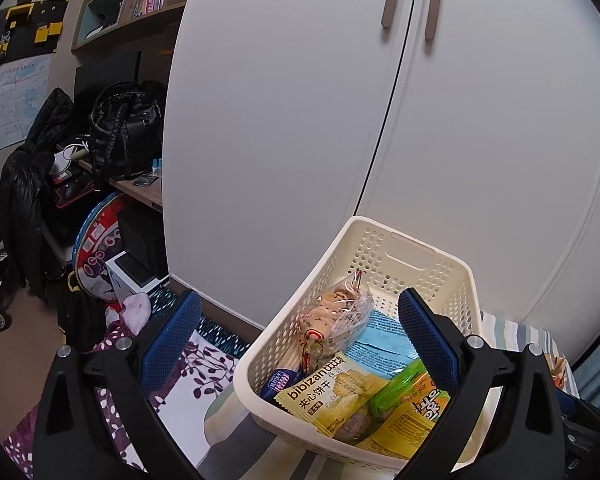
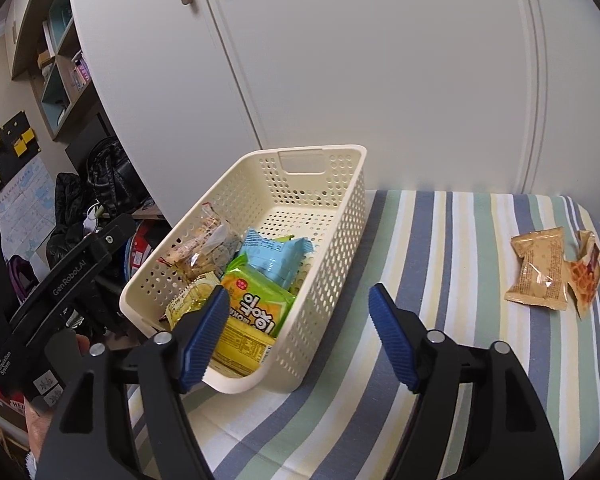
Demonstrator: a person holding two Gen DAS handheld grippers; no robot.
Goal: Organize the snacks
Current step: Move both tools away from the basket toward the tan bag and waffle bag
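On the striped cloth (image 2: 440, 240), the basket (image 2: 324, 216) runs lengthwise toward the wardrobe; both grippers gape, empty.

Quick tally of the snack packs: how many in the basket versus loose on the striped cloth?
In the basket: 5 visible (clear cookie bag, light blue pack, green-orange pack, yellow bibizan pack, dark blue pack)
Loose on cloth: 2 (tan pack, orange waffle pack)
Total: 7
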